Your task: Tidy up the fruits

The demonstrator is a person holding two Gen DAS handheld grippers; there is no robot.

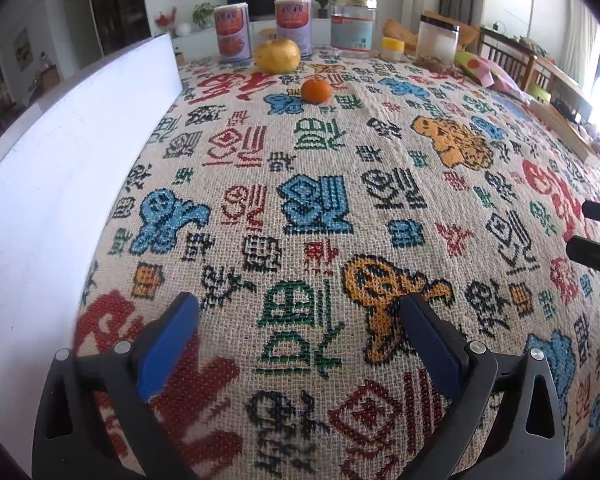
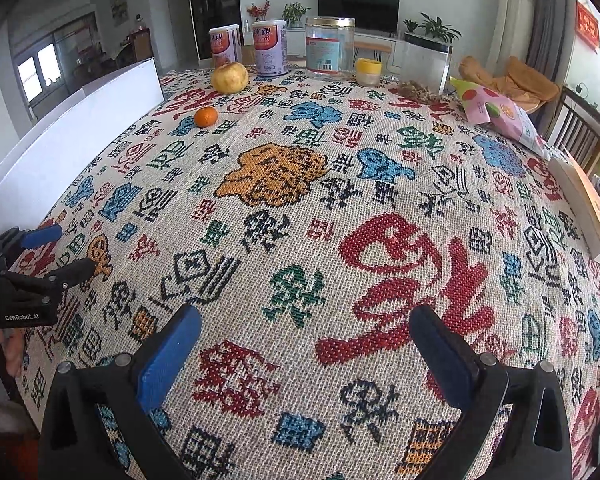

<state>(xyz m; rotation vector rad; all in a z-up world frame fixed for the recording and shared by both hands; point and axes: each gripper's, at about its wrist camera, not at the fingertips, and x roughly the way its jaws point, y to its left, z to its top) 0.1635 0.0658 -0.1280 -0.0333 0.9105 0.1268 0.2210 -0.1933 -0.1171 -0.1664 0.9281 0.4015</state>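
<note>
Here, both grippers, left gripper (image 1: 298, 314) and right gripper (image 2: 304, 326), hover with jaws spread wide and empty, aimed across the desk (image 1: 340, 208) toward the orange (image 1: 315, 91) and pomelo (image 1: 277, 55) at the frame's upper centre.

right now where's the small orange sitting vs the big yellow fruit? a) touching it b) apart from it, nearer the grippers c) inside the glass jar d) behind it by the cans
b: the small orange lies alone on the cloth, a gap short of the big yellow fruit, on the camera's side.
</note>
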